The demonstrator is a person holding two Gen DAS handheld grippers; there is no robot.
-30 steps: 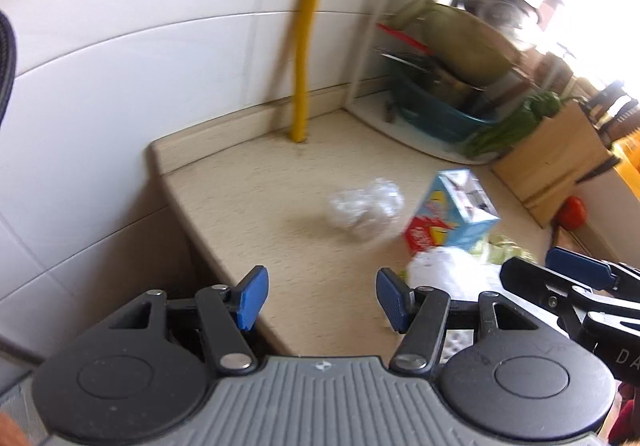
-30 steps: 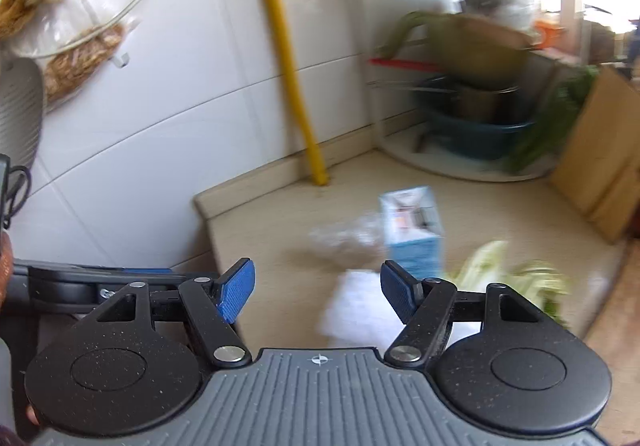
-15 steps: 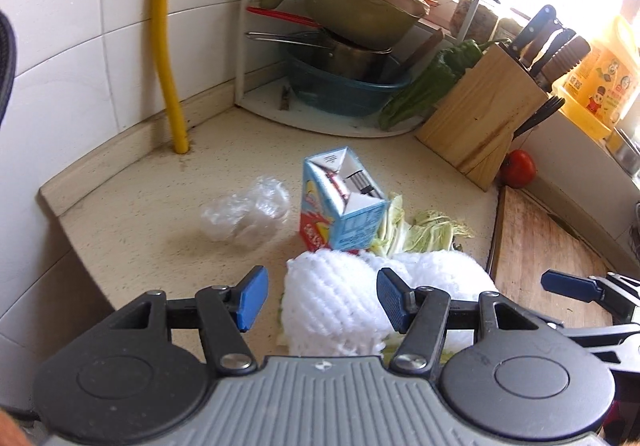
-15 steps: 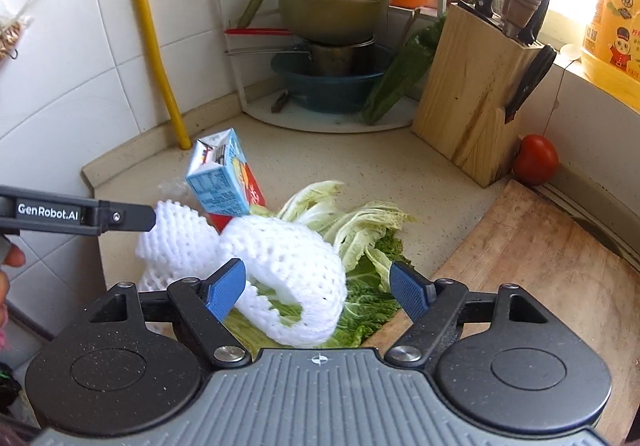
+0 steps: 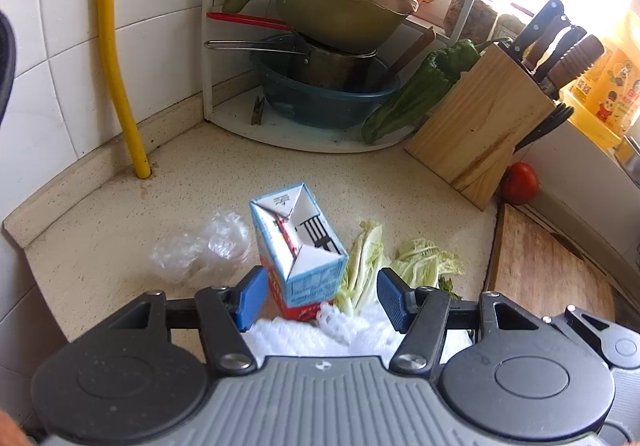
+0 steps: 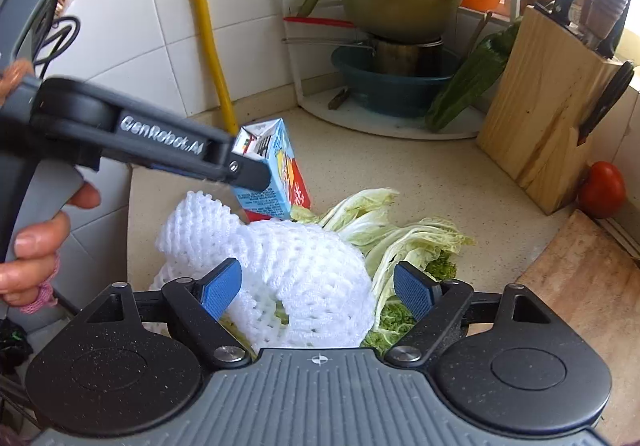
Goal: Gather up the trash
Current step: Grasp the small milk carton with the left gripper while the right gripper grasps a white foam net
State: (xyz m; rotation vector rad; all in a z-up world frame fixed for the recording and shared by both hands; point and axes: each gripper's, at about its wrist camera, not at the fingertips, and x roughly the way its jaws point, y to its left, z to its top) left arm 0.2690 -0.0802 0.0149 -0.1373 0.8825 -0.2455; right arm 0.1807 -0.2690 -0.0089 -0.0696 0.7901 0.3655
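The right gripper (image 6: 318, 288), jaws just widened, is held open over the white foam net (image 6: 280, 270) on the table (image 6: 440, 182). The left gripper (image 5: 318, 298) is kept open, unclamped, around the milk carton (image 5: 298, 246). Crumpled plastic (image 5: 200, 246) lies beside it, cabbage leaves (image 6: 404, 234) beyond.

A speckled beige counter (image 5: 248, 182) meets white tiled walls (image 5: 52, 58), with a yellow pipe (image 5: 116, 58) rising in the corner. Stacked basins sit on a white corner rack (image 5: 304, 134), beside green peppers (image 5: 424, 86), a wooden knife block (image 5: 476, 126), a tomato (image 5: 520, 182) and a cutting board (image 5: 540, 270).
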